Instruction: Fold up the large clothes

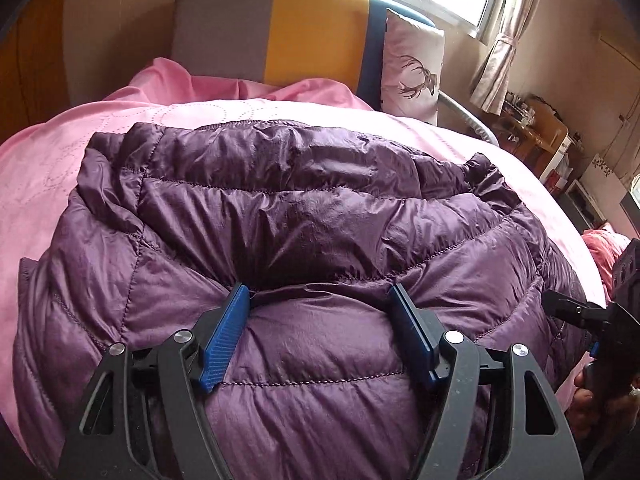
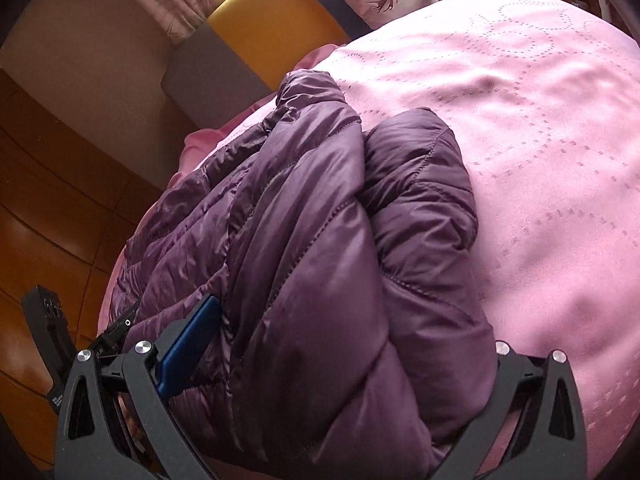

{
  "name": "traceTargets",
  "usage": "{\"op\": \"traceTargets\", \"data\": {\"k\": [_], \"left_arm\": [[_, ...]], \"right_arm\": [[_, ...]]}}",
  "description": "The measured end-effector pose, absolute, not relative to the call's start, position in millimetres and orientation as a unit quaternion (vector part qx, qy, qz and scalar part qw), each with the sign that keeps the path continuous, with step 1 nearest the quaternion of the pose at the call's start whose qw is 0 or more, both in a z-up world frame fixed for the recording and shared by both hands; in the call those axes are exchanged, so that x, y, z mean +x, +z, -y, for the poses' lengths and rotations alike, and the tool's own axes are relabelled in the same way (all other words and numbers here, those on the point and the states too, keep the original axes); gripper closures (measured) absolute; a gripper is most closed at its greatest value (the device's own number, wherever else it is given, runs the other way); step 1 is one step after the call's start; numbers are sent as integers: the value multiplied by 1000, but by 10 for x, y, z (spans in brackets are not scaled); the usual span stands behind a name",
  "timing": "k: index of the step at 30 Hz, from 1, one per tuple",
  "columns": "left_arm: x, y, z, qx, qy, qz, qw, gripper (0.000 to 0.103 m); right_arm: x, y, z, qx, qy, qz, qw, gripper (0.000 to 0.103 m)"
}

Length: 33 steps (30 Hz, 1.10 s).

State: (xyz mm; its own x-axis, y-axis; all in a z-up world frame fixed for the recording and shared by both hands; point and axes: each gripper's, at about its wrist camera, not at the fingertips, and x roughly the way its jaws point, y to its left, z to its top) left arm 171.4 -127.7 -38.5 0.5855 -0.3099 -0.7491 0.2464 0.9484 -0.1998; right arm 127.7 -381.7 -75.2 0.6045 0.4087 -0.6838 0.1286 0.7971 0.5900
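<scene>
Left claw (image 1: pixel 322 300) spread wide, pressing jacket (image 1: pixel 280 220) between fingers; right claw (image 2: pixel 332 344) likewise apart, jacket bulging between, bed (image 2: pixel 540 140) beyond.

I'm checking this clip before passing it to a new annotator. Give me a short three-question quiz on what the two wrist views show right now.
1. True or false: the purple puffer jacket lies on a pink bedspread.
2. Multiple choice: what is printed on the pillow by the headboard? A) a deer B) a flower C) stripes
3. Short answer: how do the blue pads of the left tool stand relative to the jacket?

Key
1. True.
2. A.
3. Spread apart, with a bulge of quilted fabric between them. The right tool also sits against the jacket, but fabric hides one of its pads, so its grip cannot be judged.
</scene>
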Motion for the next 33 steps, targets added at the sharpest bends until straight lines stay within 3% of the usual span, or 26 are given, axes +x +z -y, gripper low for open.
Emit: {"op": "traceTargets", "data": {"k": [1,4,10,20,27,33], "left_arm": [[1701,-398,1263,-38,-158,-427,890,33],[1679,-413,1266,-39,-161,-425,890,33],[1656,-469,1231,-48,-167,-422,890,33],[1657,-548,1093,-83,-191,-422,882,33],[1705,-592,902,-130,-231,-425,865,35],[1679,-490,629,-177,-268,-427,845,45]], "right_arm": [[1281,-743,3807,309,86,-435,842,27],[1274,-724,3819,327,92,-431,836,48],[1200,-588,3771,313,85,-432,842,66],[1092,107,3351,260,97,-404,872,72],[1147,682,2361,146,147,-394,895,72],[1218,672,1933,94,141,-402,900,72]]}}
